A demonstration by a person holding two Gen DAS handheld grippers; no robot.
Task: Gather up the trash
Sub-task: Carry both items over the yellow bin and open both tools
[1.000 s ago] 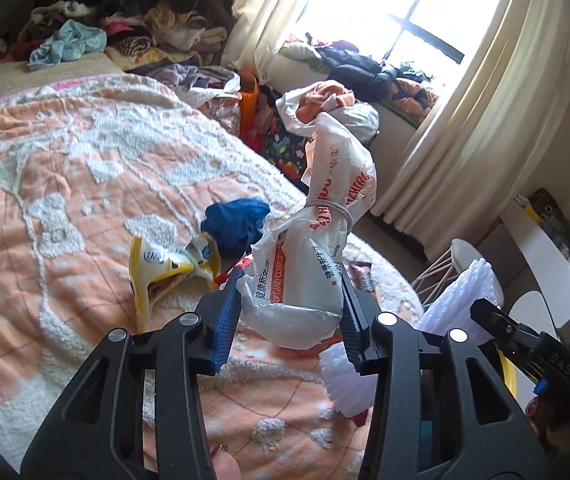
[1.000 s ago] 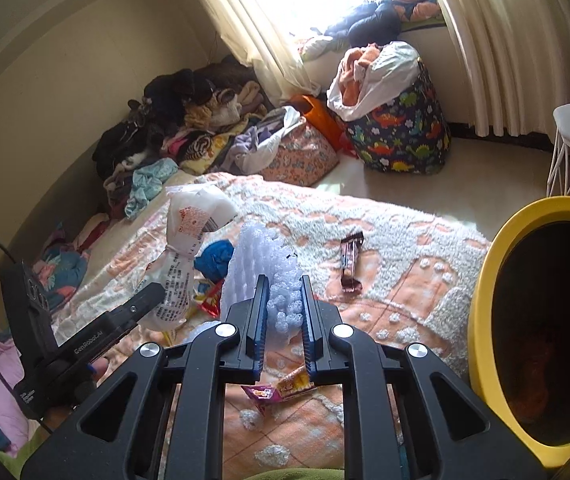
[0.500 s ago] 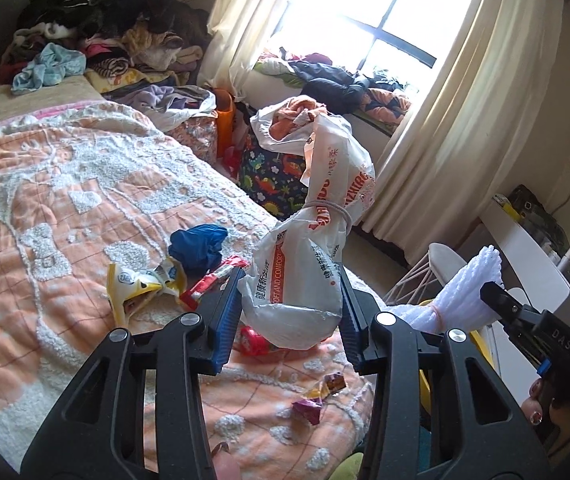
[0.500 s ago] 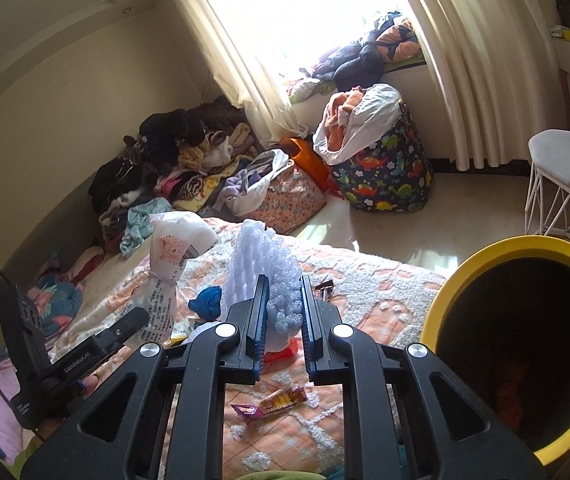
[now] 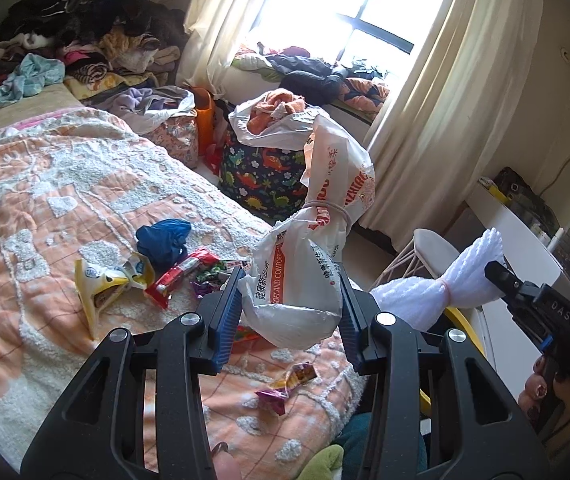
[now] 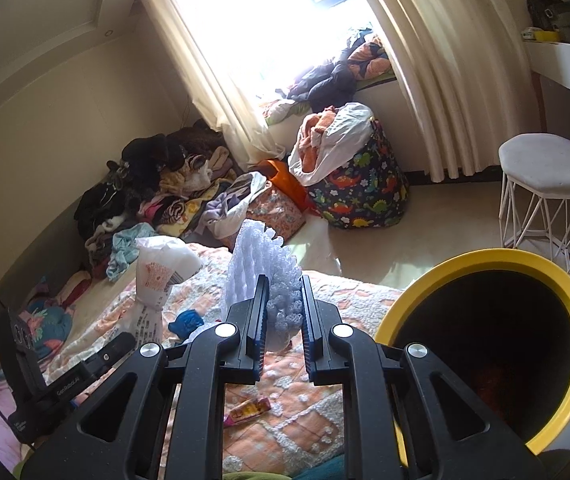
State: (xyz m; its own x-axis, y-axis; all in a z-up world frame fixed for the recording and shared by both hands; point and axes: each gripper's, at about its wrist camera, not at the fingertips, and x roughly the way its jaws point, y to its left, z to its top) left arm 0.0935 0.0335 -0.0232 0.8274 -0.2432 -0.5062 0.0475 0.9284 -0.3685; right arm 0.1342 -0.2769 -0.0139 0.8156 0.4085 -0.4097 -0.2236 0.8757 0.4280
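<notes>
I have the white printed plastic bag tied with a rubber band (image 5: pixel 309 264) clamped between the jaws of the left gripper (image 5: pixel 290 308), clear above the bed, and the white foam netting sleeve (image 6: pixel 263 276) pinched in the near-shut jaws of the right gripper (image 6: pixel 281 330). Over the last second both hands have lifted and swung — the yellow-rimmed round bin (image 6: pixel 497 344) now fills the space just right of the right jaws, so I judge the drop is close. Its inside is dark; something reddish lies at the bottom. Below the left jaws, snack wrappers (image 5: pixel 181 276) and a crumpled blue bag (image 5: pixel 163 236) still litter the orange-and-white quilted bed (image 5: pixel 45 184).
</notes>
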